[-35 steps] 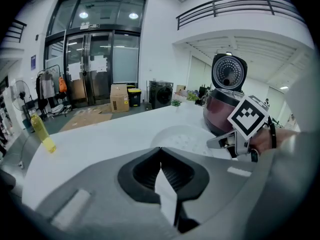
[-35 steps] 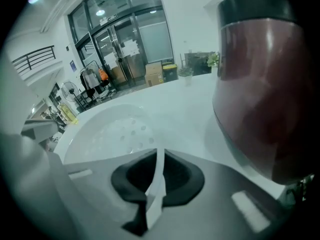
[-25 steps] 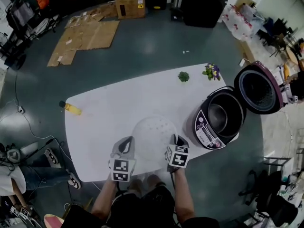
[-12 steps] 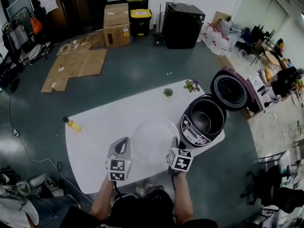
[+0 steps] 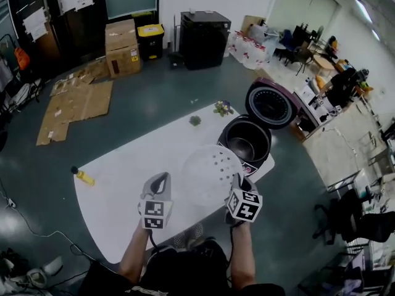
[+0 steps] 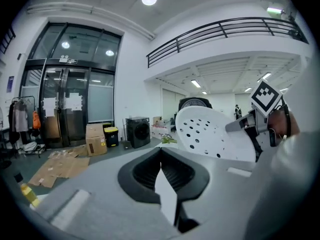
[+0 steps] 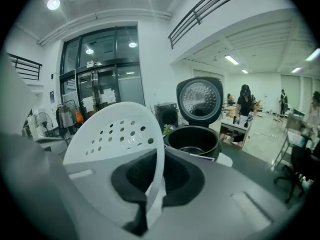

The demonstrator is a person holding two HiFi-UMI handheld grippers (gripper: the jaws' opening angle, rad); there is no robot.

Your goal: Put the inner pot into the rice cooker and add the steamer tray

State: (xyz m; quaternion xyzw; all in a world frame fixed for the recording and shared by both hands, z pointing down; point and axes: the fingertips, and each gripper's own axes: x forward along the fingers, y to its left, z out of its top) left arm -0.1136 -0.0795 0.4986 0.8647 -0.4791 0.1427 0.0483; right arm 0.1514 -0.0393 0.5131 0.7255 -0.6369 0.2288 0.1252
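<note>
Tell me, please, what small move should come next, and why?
Probably carry the tray over the cooker's open mouth: the right gripper is shut on its rim, holding it tilted above the table, and the pot already sits inside, lid up.

steamer tray (image 5: 212,174) 1 | rice cooker (image 5: 270,105) 1 | plants (image 5: 195,121) (image 5: 223,108) 2 | bottle (image 5: 82,177) 1 | grippers (image 5: 162,179) (image 5: 237,180) 2

Head view: high, steeply down on table (image 5: 117,184). Gripper views: low, near-level, close; all share steamer tray (image 5: 208,172).

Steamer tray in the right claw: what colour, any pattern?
White steamer tray, perforated with small round holes. Shows best in the right gripper view.
</note>
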